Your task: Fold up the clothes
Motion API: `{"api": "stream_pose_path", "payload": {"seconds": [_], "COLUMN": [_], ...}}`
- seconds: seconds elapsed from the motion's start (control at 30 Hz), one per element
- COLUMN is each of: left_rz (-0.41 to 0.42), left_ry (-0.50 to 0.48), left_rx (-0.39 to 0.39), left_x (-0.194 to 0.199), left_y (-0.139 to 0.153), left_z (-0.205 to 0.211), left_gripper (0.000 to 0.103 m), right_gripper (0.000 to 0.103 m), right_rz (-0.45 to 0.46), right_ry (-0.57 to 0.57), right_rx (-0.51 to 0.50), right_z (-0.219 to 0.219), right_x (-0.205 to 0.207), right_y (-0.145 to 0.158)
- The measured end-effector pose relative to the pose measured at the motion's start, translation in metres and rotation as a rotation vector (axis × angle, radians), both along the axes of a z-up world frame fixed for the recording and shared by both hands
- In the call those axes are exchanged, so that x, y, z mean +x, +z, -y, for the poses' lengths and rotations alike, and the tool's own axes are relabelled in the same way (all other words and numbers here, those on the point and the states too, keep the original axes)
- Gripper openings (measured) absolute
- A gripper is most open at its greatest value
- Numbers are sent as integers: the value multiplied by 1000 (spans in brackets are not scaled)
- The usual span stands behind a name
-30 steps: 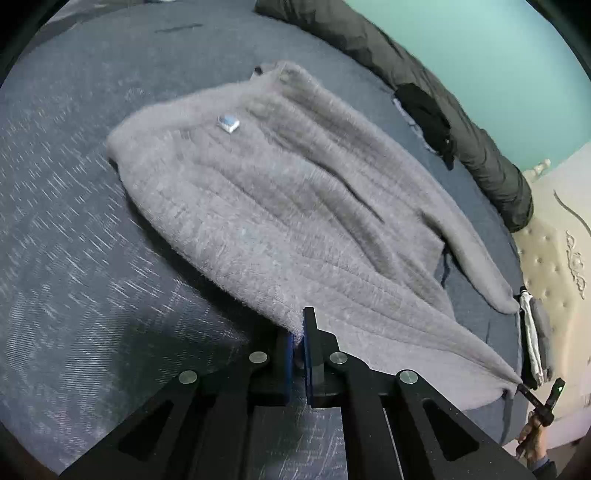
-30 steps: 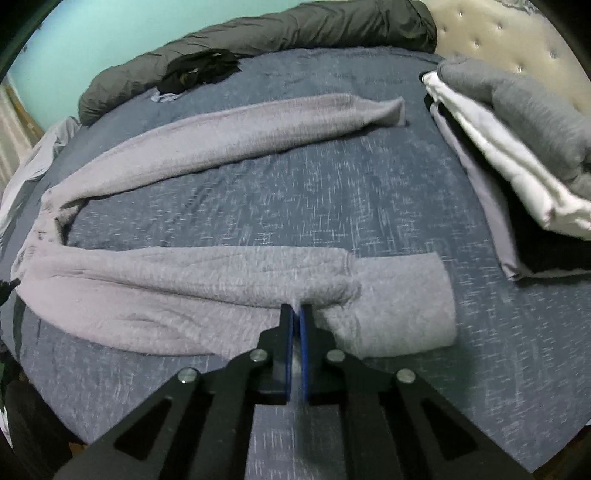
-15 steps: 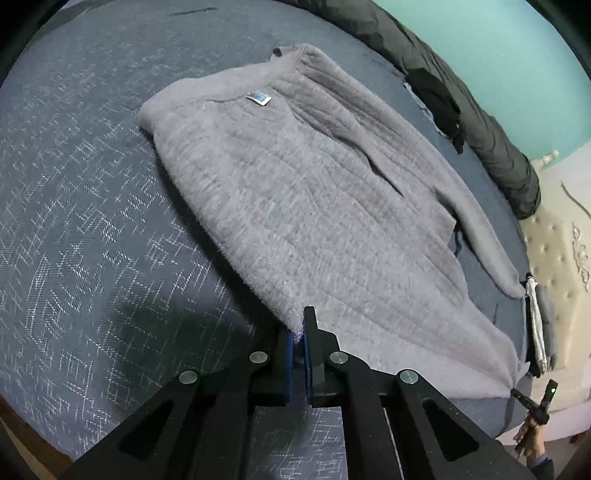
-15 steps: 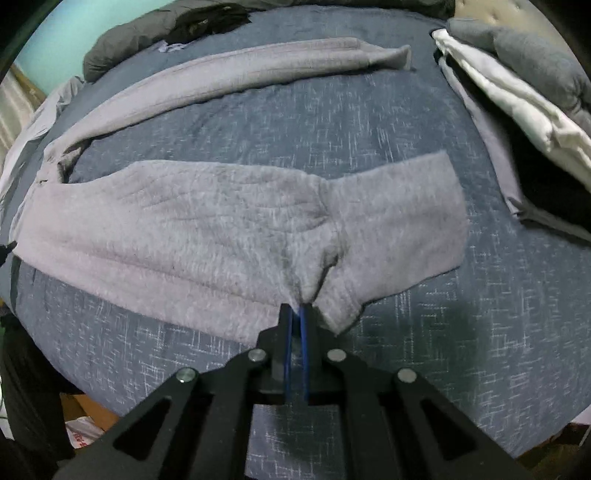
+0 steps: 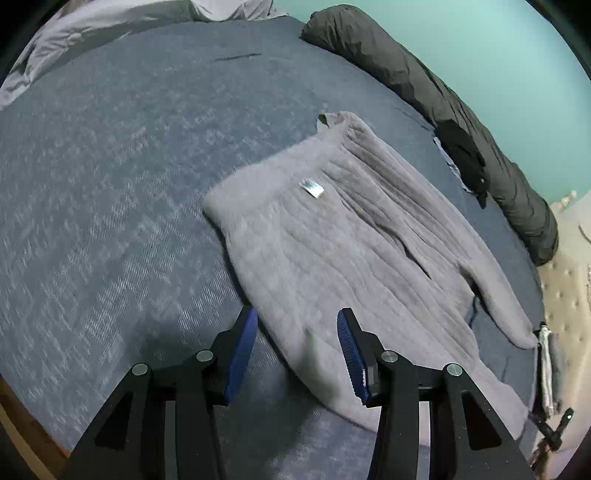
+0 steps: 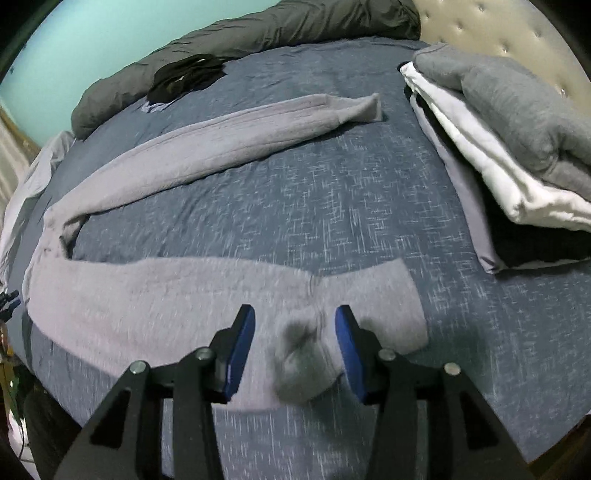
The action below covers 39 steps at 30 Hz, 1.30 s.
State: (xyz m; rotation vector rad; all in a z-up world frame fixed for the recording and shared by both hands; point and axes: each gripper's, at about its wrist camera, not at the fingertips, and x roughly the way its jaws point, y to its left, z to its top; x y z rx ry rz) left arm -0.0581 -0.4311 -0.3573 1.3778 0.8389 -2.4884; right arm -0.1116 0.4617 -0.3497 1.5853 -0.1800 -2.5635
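A grey knitted sweater (image 5: 332, 251) lies flat on the blue bedspread (image 5: 110, 206), its neck label (image 5: 312, 187) facing up. My left gripper (image 5: 297, 328) is open, its blue pads on either side of the sweater's near edge, which lies loose between them. In the right wrist view the sweater's near sleeve (image 6: 207, 295) lies folded across the bed with its cuff end bunched below my open right gripper (image 6: 295, 325). The far sleeve (image 6: 229, 136) stretches out straight toward the headboard.
A stack of folded clothes (image 6: 509, 147) sits at the right by the padded headboard (image 6: 495, 26). A dark rolled duvet (image 5: 443, 110) with a black garment (image 5: 465, 158) on it runs along the far edge. The bed's near edge is close below both grippers.
Both grippers have opened and let go of the sweater. The lifted edge and sleeve have dropped flat onto the bed.
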Motion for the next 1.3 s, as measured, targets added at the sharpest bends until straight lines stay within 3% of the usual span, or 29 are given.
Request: {"api": "stream_pose_path", "payload": {"seconds": [0.13, 0.5, 0.73, 0.77, 0.8, 0.83, 0.87, 0.93, 1.07, 1.2, 1.3], "left_rz": [0, 18, 20, 19, 19, 18, 18, 18, 19, 3, -17], "left_ry": [31, 114, 127, 125, 123, 114, 96, 58, -16, -1, 3], "left_rx": [-24, 27, 38, 38, 38, 36, 24, 1, -30, -37, -38], "left_x": [-12, -34, -41, -41, -41, -43, -45, -49, -52, -47, -42], "left_y": [1, -18, -23, -23, -23, -22, -21, -17, -11, -5, 2], "left_z": [12, 28, 30, 31, 32, 32, 32, 32, 33, 39, 40], "left_gripper": [59, 59, 59, 59, 59, 59, 59, 59, 59, 59, 59], "right_gripper": [46, 46, 46, 41, 27, 19, 9, 3, 2, 0, 0], "right_rz": [-1, 2, 66, 76, 81, 84, 87, 88, 36, 16, 18], "right_ry": [71, 311, 504, 535, 559, 572, 581, 594, 555, 434, 411], "right_rx": [4, 20, 80, 78, 86, 97, 106, 122, 146, 214, 150], "right_z": [17, 94, 156, 162, 168, 172, 174, 178, 170, 153, 152], "right_x": [-11, -47, -67, -68, -67, -66, -66, -64, -65, -76, -79], "right_y": [-9, -35, -61, -64, -67, -69, -70, -71, -58, -51, -46]}}
